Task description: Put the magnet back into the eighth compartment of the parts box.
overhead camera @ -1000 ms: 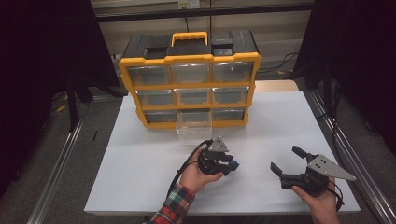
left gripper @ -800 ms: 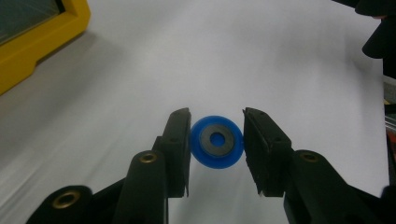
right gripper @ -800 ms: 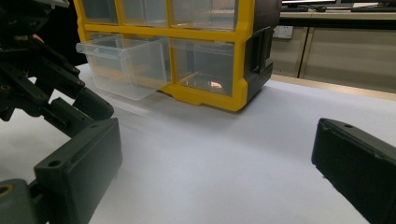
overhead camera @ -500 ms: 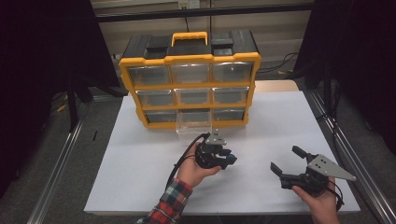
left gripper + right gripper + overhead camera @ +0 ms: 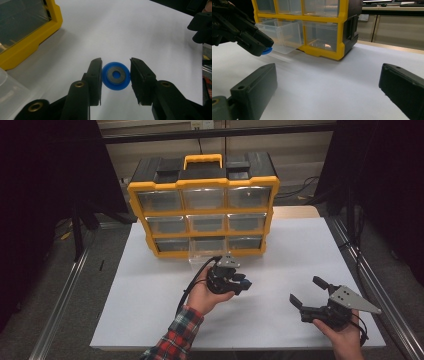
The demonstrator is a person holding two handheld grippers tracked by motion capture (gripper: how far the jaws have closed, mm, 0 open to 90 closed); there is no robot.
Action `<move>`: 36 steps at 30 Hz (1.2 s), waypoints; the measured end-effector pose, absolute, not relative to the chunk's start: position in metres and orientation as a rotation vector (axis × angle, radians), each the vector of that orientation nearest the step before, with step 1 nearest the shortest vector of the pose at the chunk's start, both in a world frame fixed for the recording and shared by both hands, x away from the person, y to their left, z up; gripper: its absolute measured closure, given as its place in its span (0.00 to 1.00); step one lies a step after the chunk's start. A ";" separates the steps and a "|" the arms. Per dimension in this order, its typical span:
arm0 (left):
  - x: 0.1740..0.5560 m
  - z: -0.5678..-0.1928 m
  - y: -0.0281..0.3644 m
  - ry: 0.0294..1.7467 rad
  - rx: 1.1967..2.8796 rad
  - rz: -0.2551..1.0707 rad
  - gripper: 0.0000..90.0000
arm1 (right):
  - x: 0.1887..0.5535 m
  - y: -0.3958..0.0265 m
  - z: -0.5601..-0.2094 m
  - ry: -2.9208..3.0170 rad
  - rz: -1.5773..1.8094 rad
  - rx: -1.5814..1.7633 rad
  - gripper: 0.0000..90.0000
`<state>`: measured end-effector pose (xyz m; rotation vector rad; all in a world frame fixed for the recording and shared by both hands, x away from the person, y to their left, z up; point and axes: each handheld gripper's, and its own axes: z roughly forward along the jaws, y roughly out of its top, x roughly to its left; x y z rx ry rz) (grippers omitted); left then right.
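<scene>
Blue wheel (image 5: 116, 77) sits clamped edgewise in my left tool (image 5: 116, 75); I fear it slipping onto the worktop (image 5: 150, 320) short of the pulled-out drawer (image 5: 209, 251). Right tool (image 5: 306, 292) stands apart.

In the high view the blue disc (image 5: 248, 284) is little more than a speck of colour at the tip of the left gripper (image 5: 239, 283), whose jaws are hidden under its own body and the hand. The contents of the yellow organizer (image 5: 203, 211) cannot be told behind its clouded drawer fronts, and the pulled-out clear drawer (image 5: 209, 249) at its 6 o'clock is faint against the white sheet. In the left gripper view the organizer is cut off at 10 o'clock, the drawer at 8 o'clock, and the right gripper (image 5: 201, 27) at 2 o'clock. In the right gripper view the disc is mostly covered by the left gripper's jaw, and the organizer's top is cut off at 12 o'clock.
</scene>
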<state>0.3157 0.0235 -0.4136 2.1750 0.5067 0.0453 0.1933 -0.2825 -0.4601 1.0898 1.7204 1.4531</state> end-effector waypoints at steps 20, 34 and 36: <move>0.326 -0.392 0.029 0.539 2.189 0.070 0.70 | 0.193 -0.282 -0.460 1.716 1.459 1.095 0.01; 0.334 -0.380 0.032 0.551 2.186 0.087 0.70 | 0.193 -0.283 -0.460 1.715 1.460 1.090 0.01; 0.335 -0.378 0.033 0.553 2.172 0.085 0.70 | 0.193 -0.283 -0.460 1.717 1.460 1.089 0.01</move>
